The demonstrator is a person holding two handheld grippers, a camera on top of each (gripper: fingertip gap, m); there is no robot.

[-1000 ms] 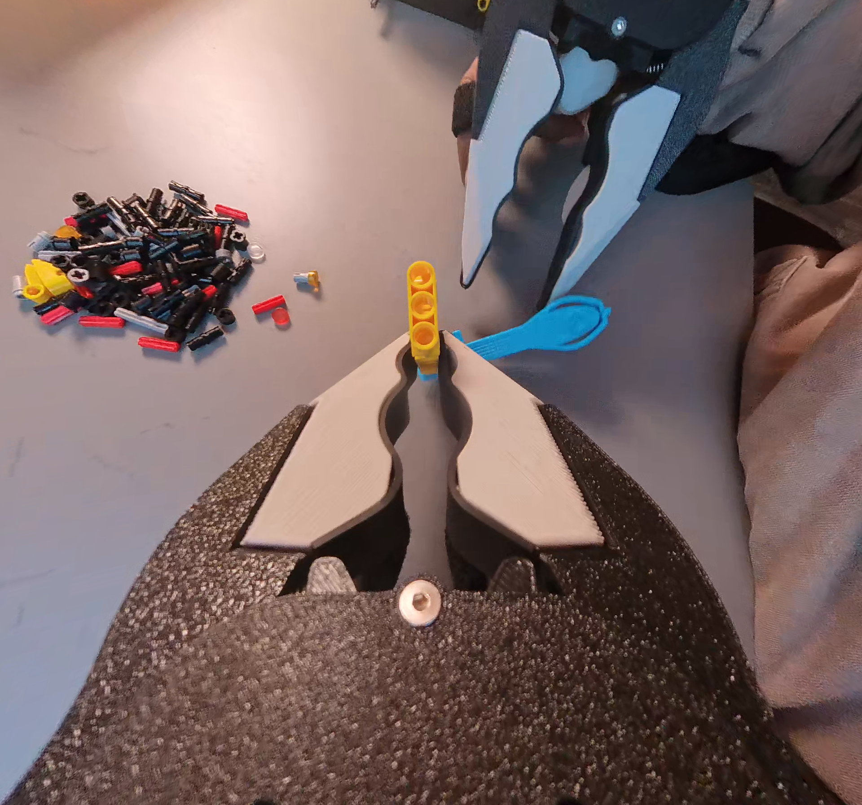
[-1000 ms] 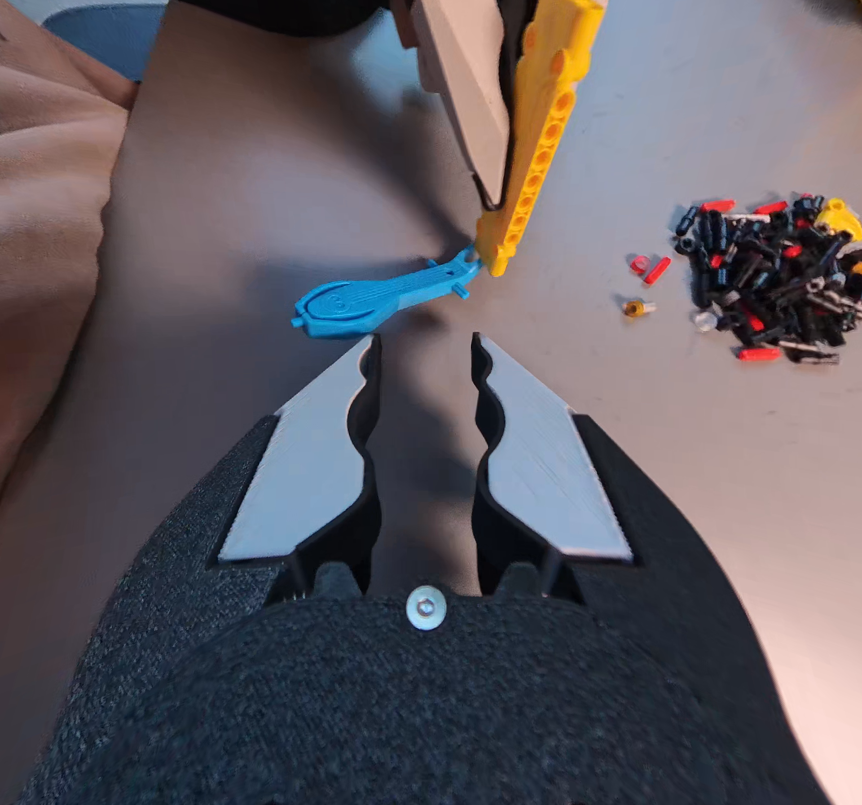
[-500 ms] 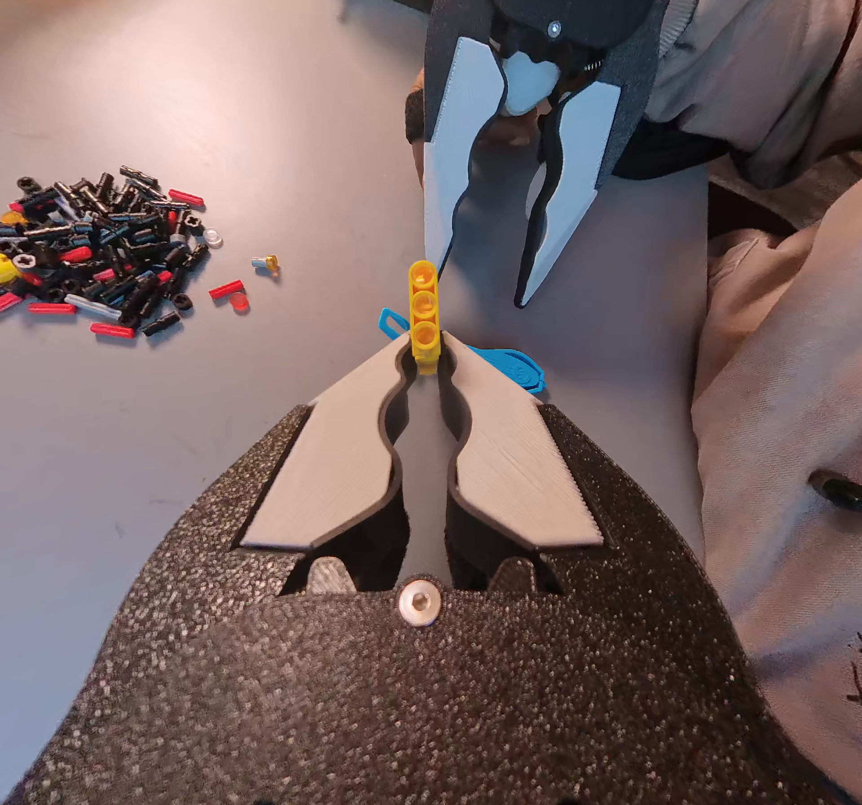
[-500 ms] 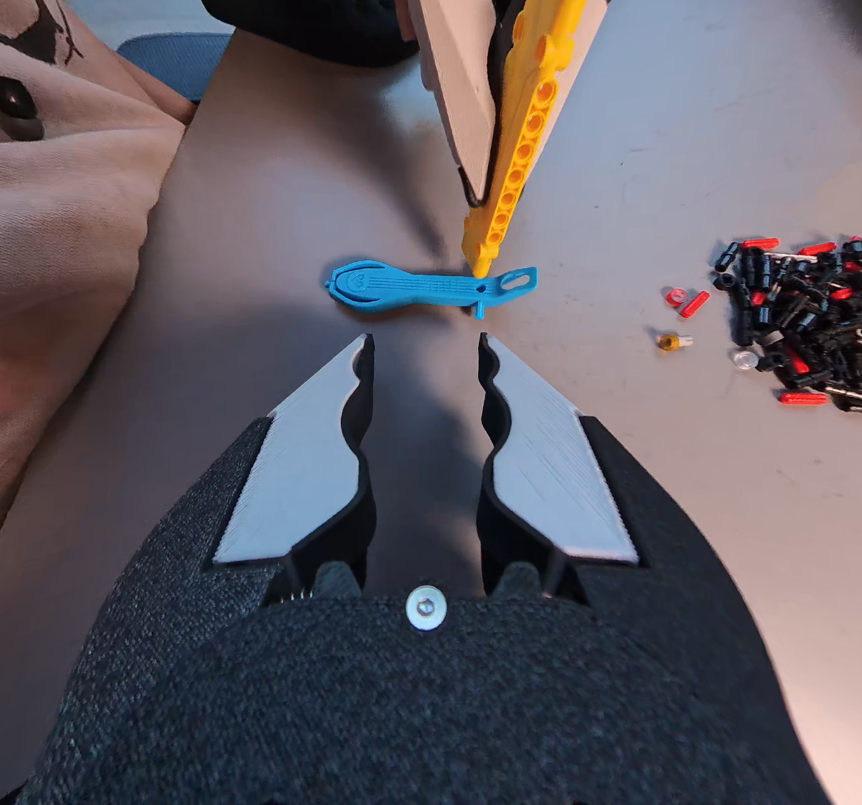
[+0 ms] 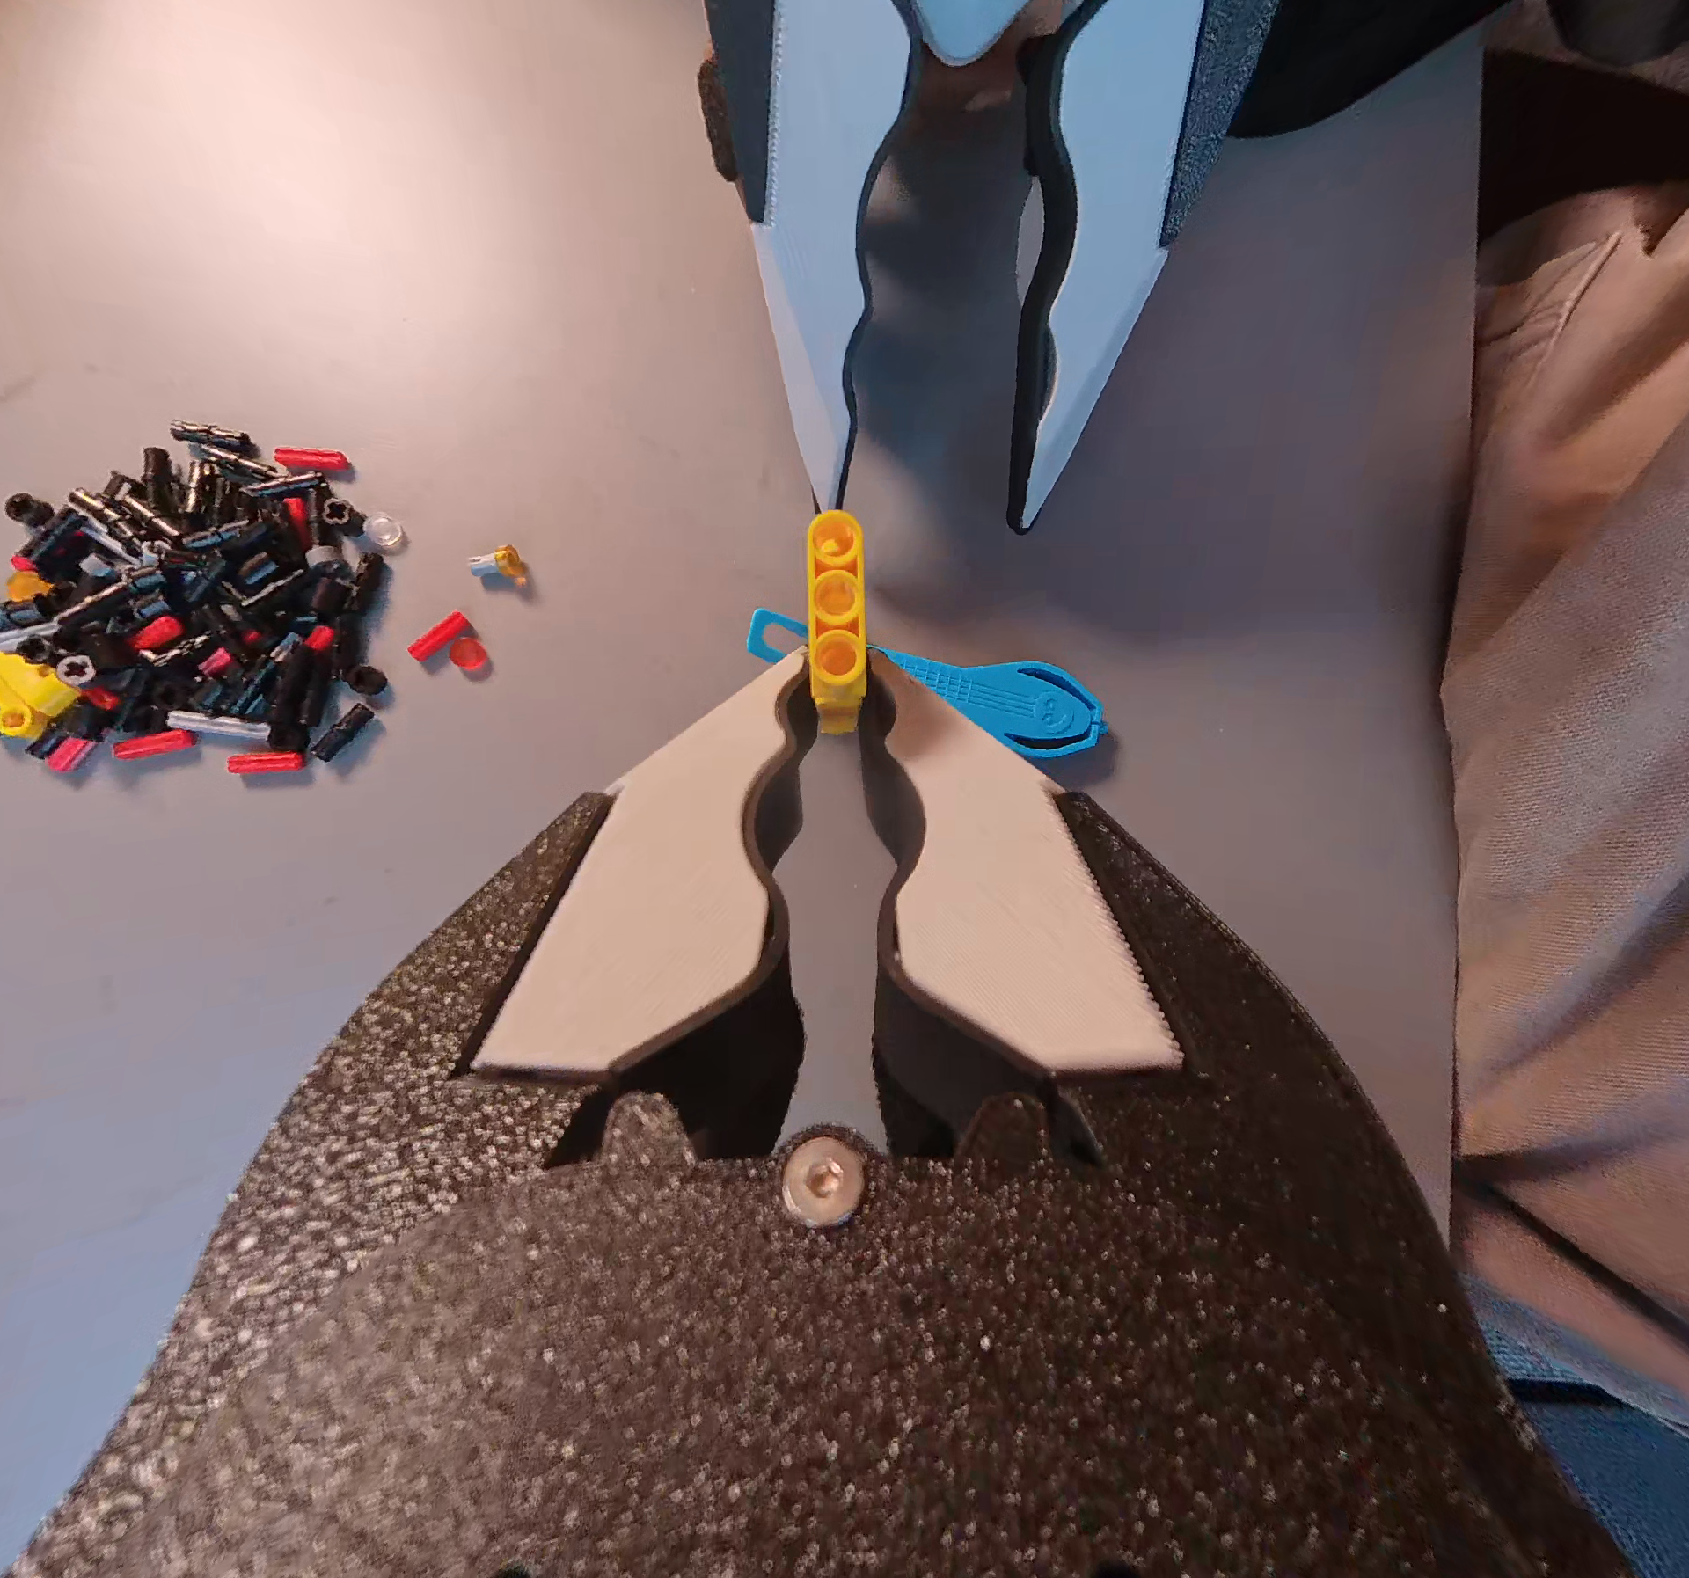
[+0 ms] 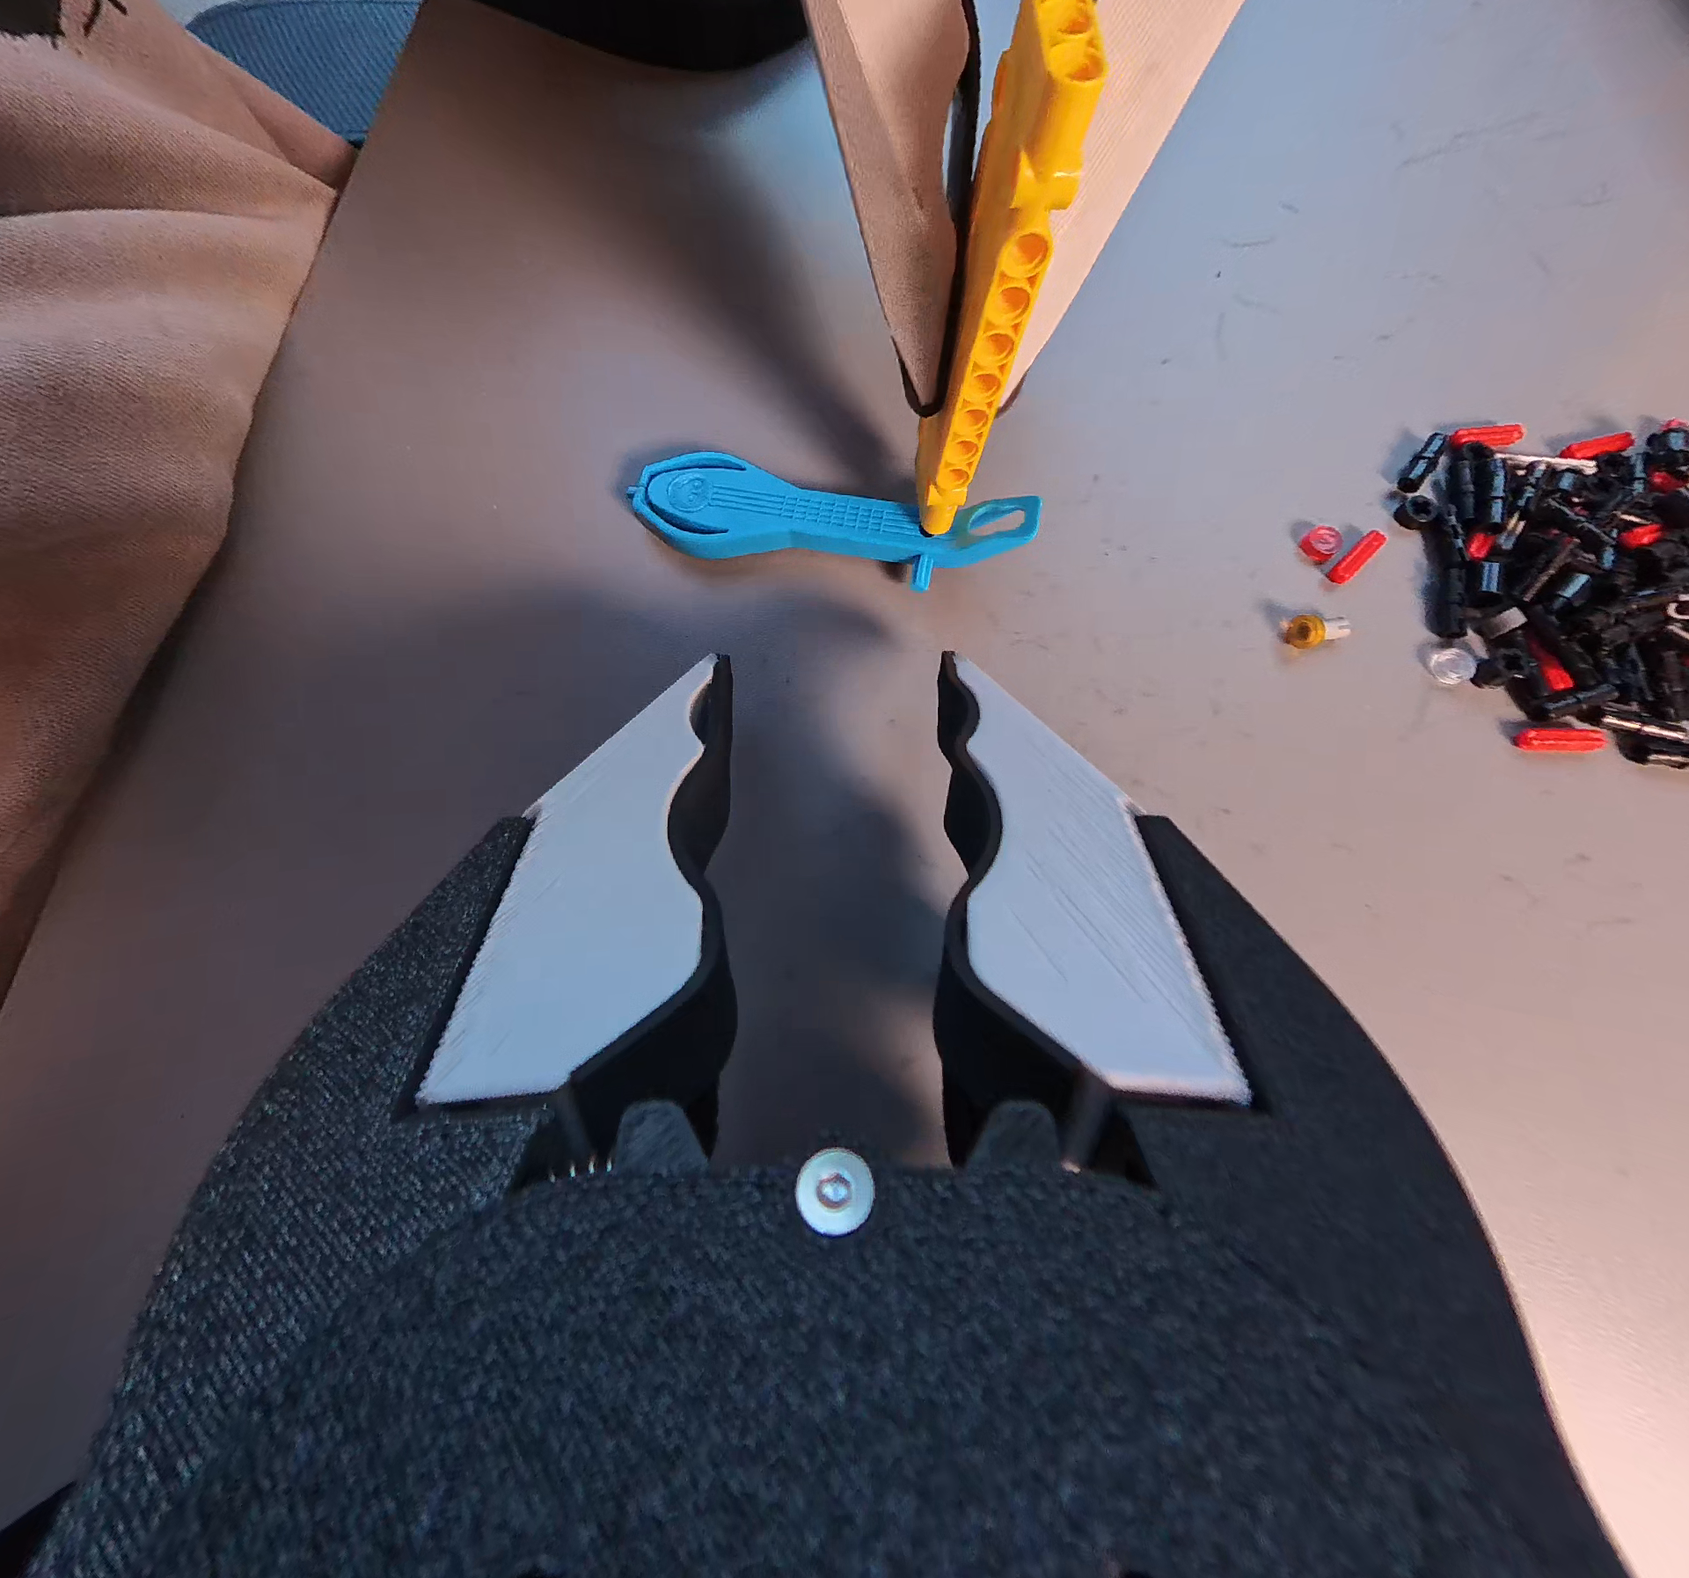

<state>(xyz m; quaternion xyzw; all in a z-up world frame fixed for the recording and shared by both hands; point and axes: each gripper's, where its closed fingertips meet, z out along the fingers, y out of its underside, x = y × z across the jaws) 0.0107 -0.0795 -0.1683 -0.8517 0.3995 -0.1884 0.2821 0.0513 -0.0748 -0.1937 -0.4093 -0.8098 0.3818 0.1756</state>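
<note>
On the grey worktop (image 6: 1280, 940), the left gripper (image 5: 836, 693) is clamped on a yellow perforated beam (image 6: 996, 319), while the right gripper (image 6: 833, 666) hovers with its jaws apart and empty, near the worktop's edge. Only the right wrist view shows the beam's full length and its lower end touching the blue guitar-shaped tool (image 6: 823, 520) (the left sees it end-on); a pile of small black and red pins (image 5: 174, 611) lies well apart.

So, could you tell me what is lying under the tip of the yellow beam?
The blue guitar-shaped tool lies flat on the table; the yellow beam, clamped in the left gripper, meets its neck. The contact spot itself is covered.
</note>
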